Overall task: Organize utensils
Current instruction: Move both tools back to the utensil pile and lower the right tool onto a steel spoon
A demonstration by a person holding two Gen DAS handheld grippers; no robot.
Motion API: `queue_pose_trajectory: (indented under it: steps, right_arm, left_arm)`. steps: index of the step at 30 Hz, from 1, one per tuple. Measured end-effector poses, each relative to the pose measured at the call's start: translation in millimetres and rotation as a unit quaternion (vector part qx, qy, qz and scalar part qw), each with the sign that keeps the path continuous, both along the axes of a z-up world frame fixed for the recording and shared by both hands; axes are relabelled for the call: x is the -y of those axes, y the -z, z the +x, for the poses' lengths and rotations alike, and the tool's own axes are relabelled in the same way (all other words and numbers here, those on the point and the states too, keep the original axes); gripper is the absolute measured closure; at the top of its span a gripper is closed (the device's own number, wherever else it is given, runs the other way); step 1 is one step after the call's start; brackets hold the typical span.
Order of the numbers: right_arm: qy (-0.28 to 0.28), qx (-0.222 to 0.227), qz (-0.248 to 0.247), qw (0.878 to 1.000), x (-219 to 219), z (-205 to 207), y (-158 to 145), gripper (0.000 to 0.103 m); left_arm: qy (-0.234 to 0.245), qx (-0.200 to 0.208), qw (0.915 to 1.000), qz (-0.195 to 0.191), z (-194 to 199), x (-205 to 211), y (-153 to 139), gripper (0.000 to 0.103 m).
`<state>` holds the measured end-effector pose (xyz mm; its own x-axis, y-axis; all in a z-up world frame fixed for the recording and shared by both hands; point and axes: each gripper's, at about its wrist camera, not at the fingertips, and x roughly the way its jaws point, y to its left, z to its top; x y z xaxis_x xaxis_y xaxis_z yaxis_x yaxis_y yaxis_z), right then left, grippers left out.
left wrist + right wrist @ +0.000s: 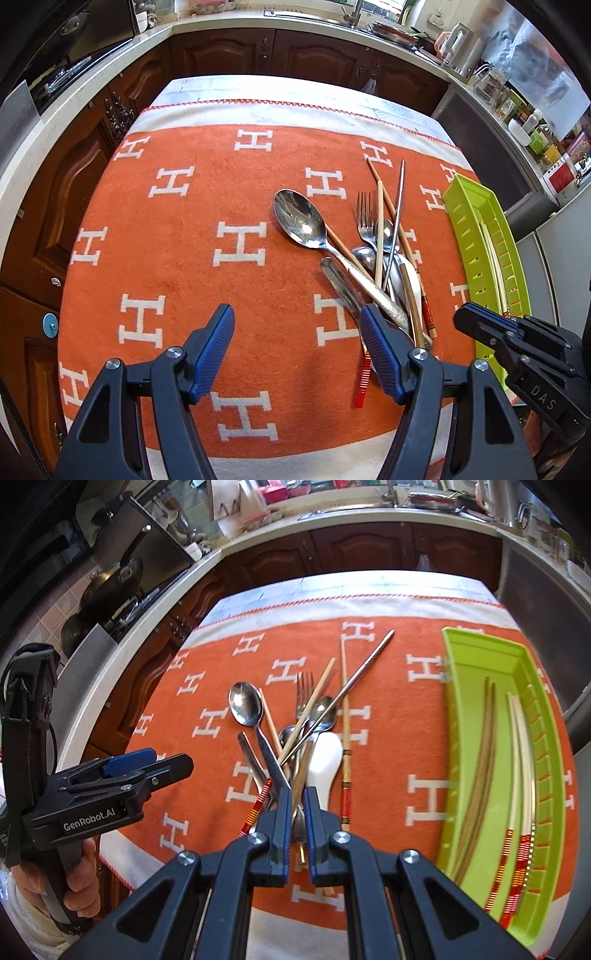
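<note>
Right wrist: tool (pixel 297 805) nearly closed around brown chopstick (pixel 302 771)

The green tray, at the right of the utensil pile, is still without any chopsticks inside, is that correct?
Not quite. The green tray is at the right of the utensil pile, but the right wrist view shows chopsticks already lying in it.

left gripper (pixel 297 332): fingers spread wide, hovering low | right gripper (pixel 297 797): fingers nearly closed, narrow gap, angled down

forks (pixel 304 694): 1 | green trays (pixel 476 716): 1 | white ceramic spoons (pixel 325 764): 1
</note>
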<state>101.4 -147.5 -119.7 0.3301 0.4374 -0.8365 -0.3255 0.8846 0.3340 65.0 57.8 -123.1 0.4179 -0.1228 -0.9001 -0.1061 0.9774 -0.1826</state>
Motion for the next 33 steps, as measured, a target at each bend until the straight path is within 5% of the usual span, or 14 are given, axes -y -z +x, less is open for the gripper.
queue_pose_trajectory:
  steps: [15,33]
  right_arm:
    - [0.000,-0.043,-0.023,0.999,-23,29,32,0.096]
    - [-0.017,0.011,-0.155,0.988,-55,40,37,0.091]
  left_arm:
    - [0.004,-0.014,0.9998,-0.016,7,-9,18,0.035]
    - [-0.006,-0.022,0.9993,-0.029,10,-26,26,0.034]
